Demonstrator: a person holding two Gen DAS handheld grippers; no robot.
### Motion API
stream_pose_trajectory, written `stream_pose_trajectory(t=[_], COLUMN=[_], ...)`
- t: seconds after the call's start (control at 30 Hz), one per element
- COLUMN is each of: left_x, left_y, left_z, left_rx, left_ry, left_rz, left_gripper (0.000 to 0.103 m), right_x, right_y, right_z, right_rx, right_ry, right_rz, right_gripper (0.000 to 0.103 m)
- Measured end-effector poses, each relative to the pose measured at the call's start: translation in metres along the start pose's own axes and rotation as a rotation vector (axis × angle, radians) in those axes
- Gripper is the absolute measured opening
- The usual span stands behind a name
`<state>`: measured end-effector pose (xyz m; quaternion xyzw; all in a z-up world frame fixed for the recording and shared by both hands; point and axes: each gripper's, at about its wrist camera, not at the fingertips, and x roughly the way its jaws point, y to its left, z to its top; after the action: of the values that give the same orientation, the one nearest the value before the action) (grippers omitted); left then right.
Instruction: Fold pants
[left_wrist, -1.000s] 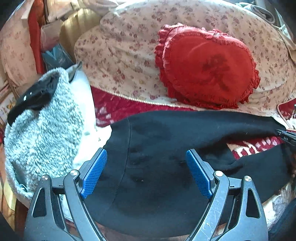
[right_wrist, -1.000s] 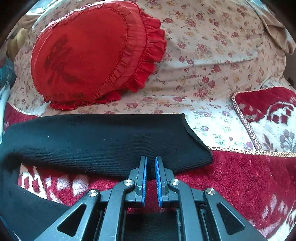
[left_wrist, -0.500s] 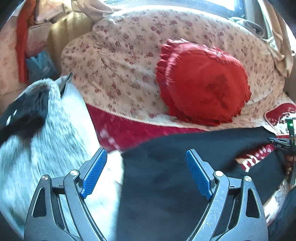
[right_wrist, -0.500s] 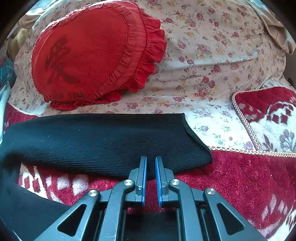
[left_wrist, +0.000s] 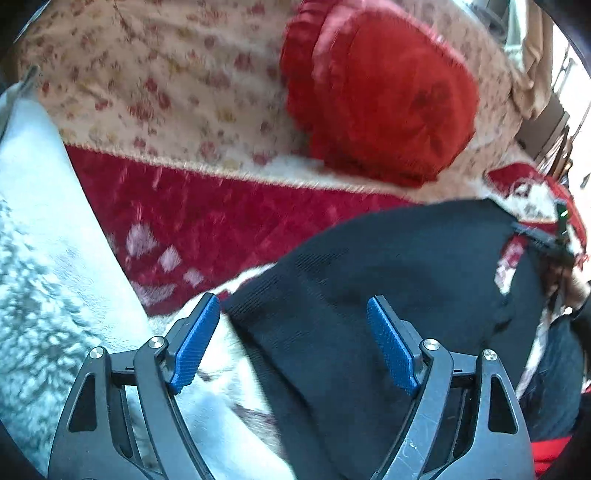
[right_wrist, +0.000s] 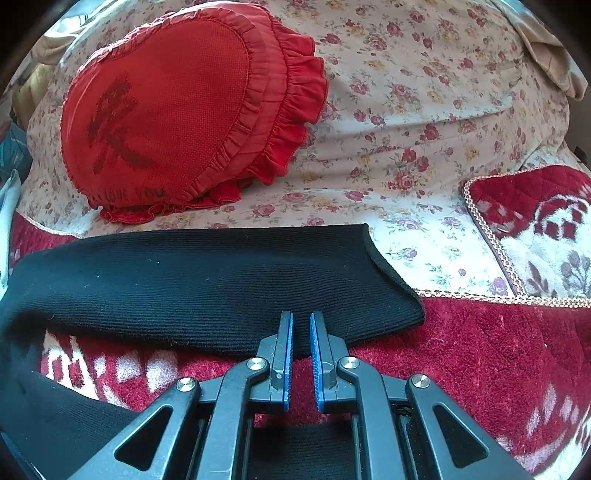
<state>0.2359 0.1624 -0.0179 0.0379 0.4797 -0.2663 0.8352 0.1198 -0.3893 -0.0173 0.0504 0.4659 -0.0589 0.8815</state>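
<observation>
Pants (right_wrist: 207, 291) lie lengthwise across the sofa, the nearly closed jaws of the right gripper (right_wrist: 301, 332) at the cuff, the left gripper (left_wrist: 293, 343) wide, just narrowing, over the waist, empty.

Home – floral sofa (right_wrist: 424, 122), heart cushion (right_wrist: 166, 118)

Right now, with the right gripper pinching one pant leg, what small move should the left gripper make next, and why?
Probably lower the left gripper onto the black pants and close. Its jaws, just closing slightly, stand wide over that edge, gripping nothing, while the right gripper pinches the leg.
</observation>
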Motion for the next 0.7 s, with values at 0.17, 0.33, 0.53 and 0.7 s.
stream_pose_trajectory(t=[0.17,0.33,0.53,0.7], left_x=[0.02,0.024,0.014,0.002], left_y=[0.005,0.011,0.023,0.006], left_z=[-0.009,-0.01,-0.008,-0.008], left_rx=[0.037,0.029,-0.033,0.033], left_ry=[0.017,-0.006,-0.024,-0.028], left_rz=[-0.019,-0.053,-0.097,-0.035], left_gripper=[0.082,0.075,0.022,0.019], right_x=[0.0,0.0,0.001,0.001], right_y=[0.001,0.001,0.001,-0.001], right_z=[0.0,0.001,0.001,0.001], right_rx=[0.005,0.007,0.012,0.018], right_ry=[0.001,0.0,-0.002,-0.002], right_rz=[0.002,0.001,0.003,0.009], right_gripper=[0.008,0.008,0.008,0.008])
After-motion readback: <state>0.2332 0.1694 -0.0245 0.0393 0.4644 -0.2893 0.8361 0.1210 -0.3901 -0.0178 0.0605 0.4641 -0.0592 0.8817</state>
